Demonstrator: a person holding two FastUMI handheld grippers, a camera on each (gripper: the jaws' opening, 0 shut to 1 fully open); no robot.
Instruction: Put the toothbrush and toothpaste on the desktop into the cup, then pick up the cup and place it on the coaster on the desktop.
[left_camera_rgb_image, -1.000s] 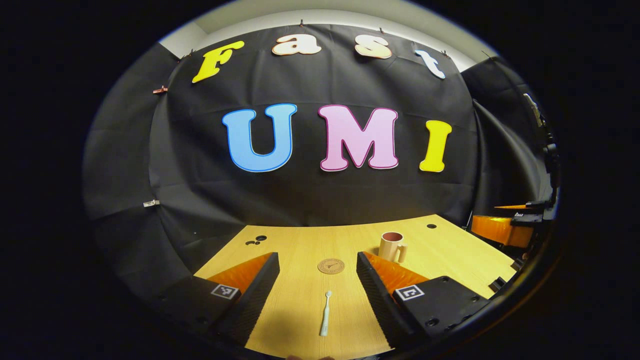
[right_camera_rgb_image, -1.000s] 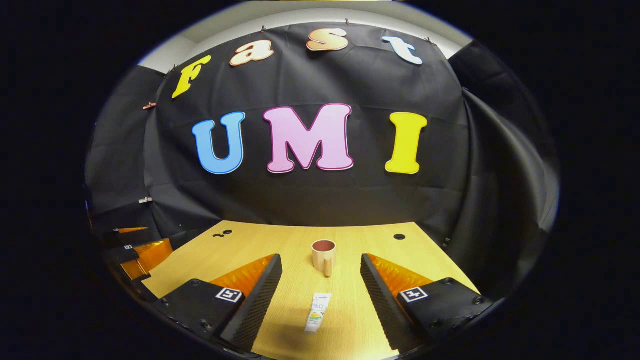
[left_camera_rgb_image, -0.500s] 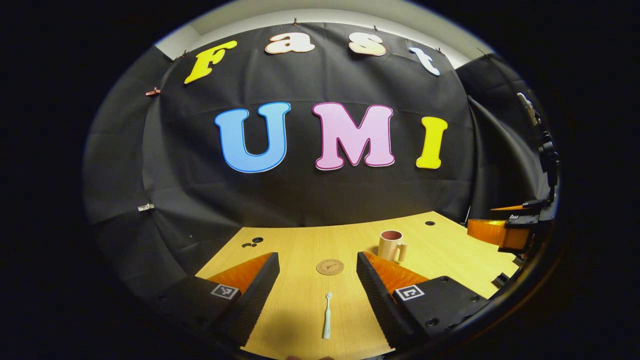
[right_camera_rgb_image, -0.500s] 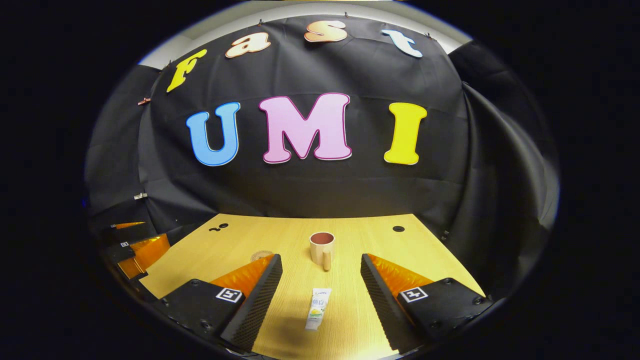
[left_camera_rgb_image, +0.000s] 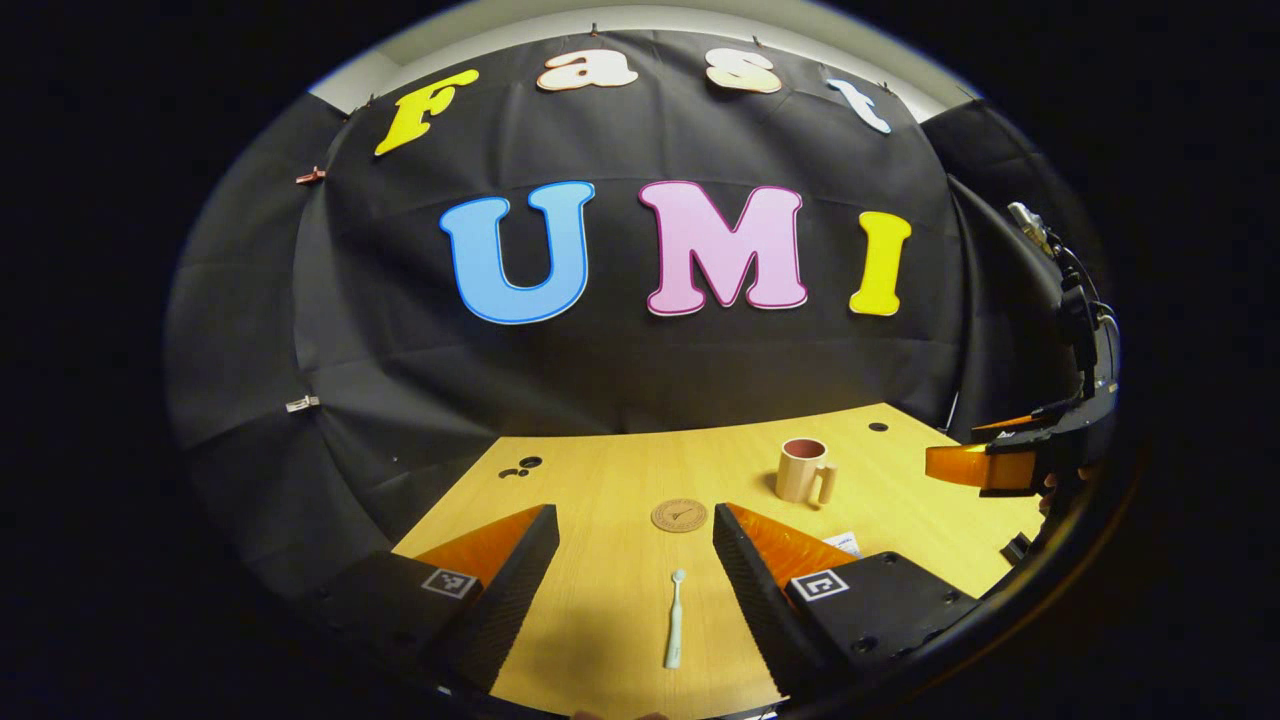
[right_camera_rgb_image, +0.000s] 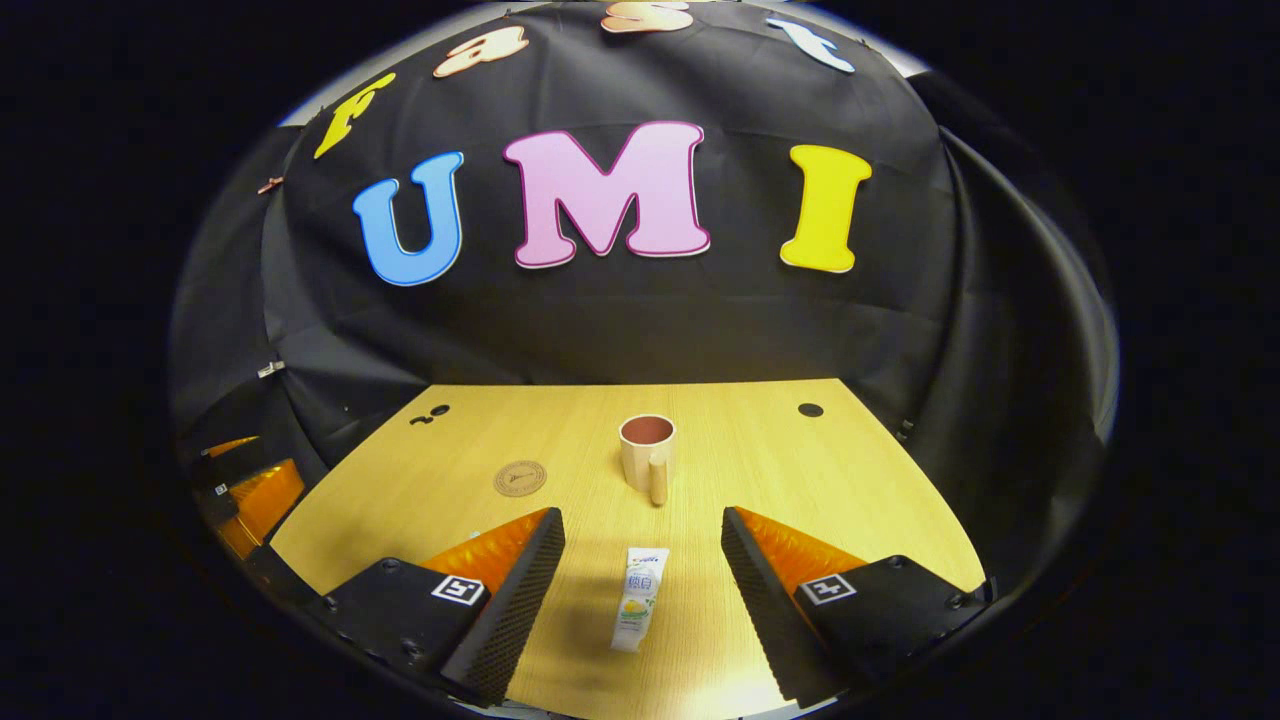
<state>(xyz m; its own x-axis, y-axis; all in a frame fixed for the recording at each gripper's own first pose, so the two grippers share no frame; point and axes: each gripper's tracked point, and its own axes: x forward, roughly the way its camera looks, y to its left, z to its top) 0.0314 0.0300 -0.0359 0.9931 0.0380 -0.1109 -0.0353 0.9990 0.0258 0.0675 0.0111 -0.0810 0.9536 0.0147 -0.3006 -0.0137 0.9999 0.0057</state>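
Observation:
A pale toothbrush (left_camera_rgb_image: 675, 620) lies flat on the wooden desk between the wide-apart fingers of my open left gripper (left_camera_rgb_image: 636, 545). Beyond it sits the round cork coaster (left_camera_rgb_image: 679, 515), and further right the beige cup (left_camera_rgb_image: 802, 470) stands upright. In the right gripper view, a white toothpaste tube (right_camera_rgb_image: 640, 598) lies on the desk between the fingers of my open right gripper (right_camera_rgb_image: 642, 548). The cup (right_camera_rgb_image: 647, 455) stands straight ahead of it, handle toward me, with the coaster (right_camera_rgb_image: 520, 478) to its left. The right gripper (left_camera_rgb_image: 990, 465) also shows at the right edge of the left gripper view.
The wooden desk (right_camera_rgb_image: 760, 450) has cable holes near its back edge (right_camera_rgb_image: 810, 409) and back left (right_camera_rgb_image: 433, 412). Black cloth walls close the booth behind and at both sides. The left gripper (right_camera_rgb_image: 250, 495) appears at the left edge of the right gripper view.
Both grippers have tilted downward and risen a little, so more of the desk shows. The coaster has come into the right gripper view. Nothing on the desk has moved.

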